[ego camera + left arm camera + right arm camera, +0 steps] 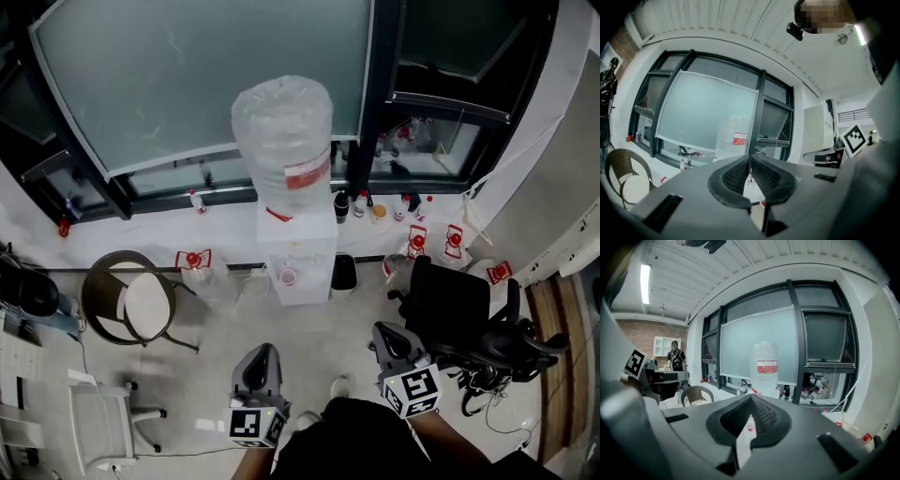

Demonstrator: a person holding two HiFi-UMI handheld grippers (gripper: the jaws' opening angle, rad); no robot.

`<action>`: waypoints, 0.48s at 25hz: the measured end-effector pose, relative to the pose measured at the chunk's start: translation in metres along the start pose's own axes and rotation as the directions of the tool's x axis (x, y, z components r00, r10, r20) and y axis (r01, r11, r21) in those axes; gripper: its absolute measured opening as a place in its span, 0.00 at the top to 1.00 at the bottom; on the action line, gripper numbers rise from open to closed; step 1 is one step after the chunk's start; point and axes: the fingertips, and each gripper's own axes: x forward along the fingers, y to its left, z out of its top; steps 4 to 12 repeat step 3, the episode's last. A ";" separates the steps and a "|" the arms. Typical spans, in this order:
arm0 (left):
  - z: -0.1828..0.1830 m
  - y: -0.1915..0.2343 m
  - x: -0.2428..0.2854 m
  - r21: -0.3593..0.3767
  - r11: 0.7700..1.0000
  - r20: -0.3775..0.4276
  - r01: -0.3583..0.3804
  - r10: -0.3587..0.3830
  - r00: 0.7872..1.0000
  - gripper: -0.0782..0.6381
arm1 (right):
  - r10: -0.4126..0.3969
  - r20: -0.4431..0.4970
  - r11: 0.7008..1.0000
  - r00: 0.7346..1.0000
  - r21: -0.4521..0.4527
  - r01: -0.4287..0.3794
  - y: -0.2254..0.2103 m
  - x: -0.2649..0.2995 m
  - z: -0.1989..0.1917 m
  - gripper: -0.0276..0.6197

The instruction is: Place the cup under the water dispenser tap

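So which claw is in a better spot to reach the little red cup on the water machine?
Probably the left claw: it sits almost straight in front of the white water dispenser where the small red cup stands. The right claw is off to the side. Both are shut and empty.

Cup [288, 276] sits on dispenser [298, 246] between round chair [127, 300] and office chair [459, 314]

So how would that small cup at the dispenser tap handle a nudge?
The cup looks small and open-topped, so it is probably light and easy to tip. It stands on the tap ledge of the water dispenser, so a push might slide it off.
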 end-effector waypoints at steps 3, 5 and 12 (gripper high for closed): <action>0.001 0.008 0.003 -0.011 1.000 -0.002 0.016 -0.016 1.000 0.86 | 0.001 -0.006 1.000 1.000 0.000 -0.001 0.009 0.005 0.003 0.96; 0.001 0.008 0.003 -0.011 1.000 -0.002 0.016 -0.016 1.000 0.86 | 0.001 -0.006 1.000 1.000 0.000 -0.001 0.009 0.005 0.003 0.96; 0.001 0.008 0.003 -0.011 1.000 -0.002 0.016 -0.016 1.000 0.86 | 0.001 -0.006 1.000 1.000 0.000 -0.001 0.009 0.005 0.003 0.96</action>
